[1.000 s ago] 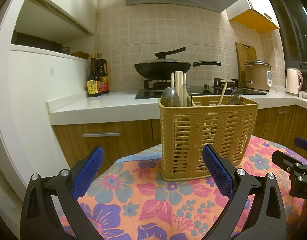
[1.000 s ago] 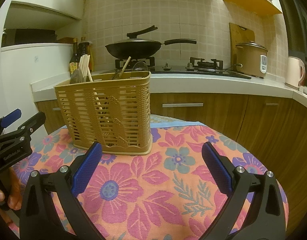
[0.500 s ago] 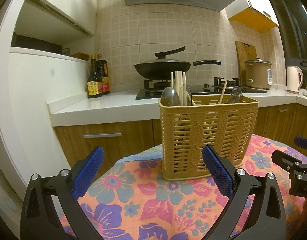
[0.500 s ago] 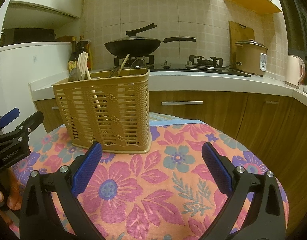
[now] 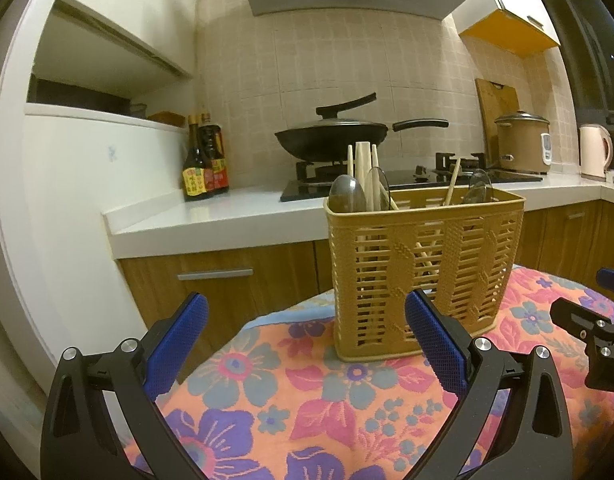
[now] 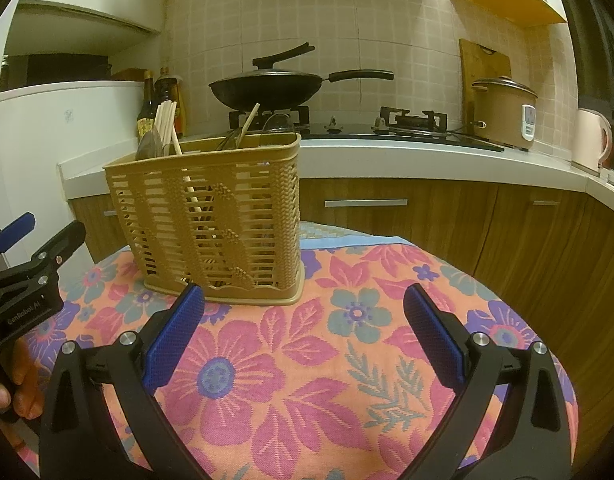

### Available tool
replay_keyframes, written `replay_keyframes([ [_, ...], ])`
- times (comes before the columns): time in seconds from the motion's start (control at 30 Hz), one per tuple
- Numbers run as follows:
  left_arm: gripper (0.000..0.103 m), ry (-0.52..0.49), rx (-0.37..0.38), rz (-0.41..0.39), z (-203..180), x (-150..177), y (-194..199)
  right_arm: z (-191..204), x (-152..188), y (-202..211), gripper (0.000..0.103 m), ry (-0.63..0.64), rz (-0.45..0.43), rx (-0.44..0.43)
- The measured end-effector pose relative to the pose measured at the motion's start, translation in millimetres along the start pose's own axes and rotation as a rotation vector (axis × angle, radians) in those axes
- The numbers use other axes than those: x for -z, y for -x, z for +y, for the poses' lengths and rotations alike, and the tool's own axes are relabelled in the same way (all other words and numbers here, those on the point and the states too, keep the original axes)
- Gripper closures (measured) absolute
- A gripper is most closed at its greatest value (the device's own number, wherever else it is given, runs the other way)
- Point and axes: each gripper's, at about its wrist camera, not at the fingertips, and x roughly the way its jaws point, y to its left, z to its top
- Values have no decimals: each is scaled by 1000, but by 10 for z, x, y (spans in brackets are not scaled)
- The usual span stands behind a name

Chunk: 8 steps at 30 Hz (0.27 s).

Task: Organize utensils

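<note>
Floral cloth in orange, pink and purple covers the round desk, which stands in front of a white kitchen counter with wooden drawers below. On the stove behind, a black wok sits under its lid, two sauce bottles stand to the left of it, and a brown rice cooker and a pale kettle stand to the right.

On the cloth stands a tan plastic basket with slotted walls, upright, toward the far side of the desk. Inside it, at its left end in the left wrist view, chopsticks stand bundled with two spoons in front of them; at the other end a single chopstick leans beside another spoon.

Left gripper hovers low over the cloth, its blue-padded fingers spread wide and empty, the right-hand pad in line with the basket's near face but not touching it. Right gripper is likewise spread wide and empty, above the cloth just in front of the basket. A hand shows at the edge of the right wrist view, holding the left gripper's grip.
</note>
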Motion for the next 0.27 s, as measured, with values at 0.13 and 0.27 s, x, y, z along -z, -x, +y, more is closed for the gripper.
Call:
replay_keyframes([
  [0.13, 7, 26, 29, 38, 38, -17, -55, 0, 0, -2, 8, 0, 0, 1],
  [0.27, 7, 21, 36, 50, 30, -7, -80, 0, -2, -4, 8, -3, 1, 1],
])
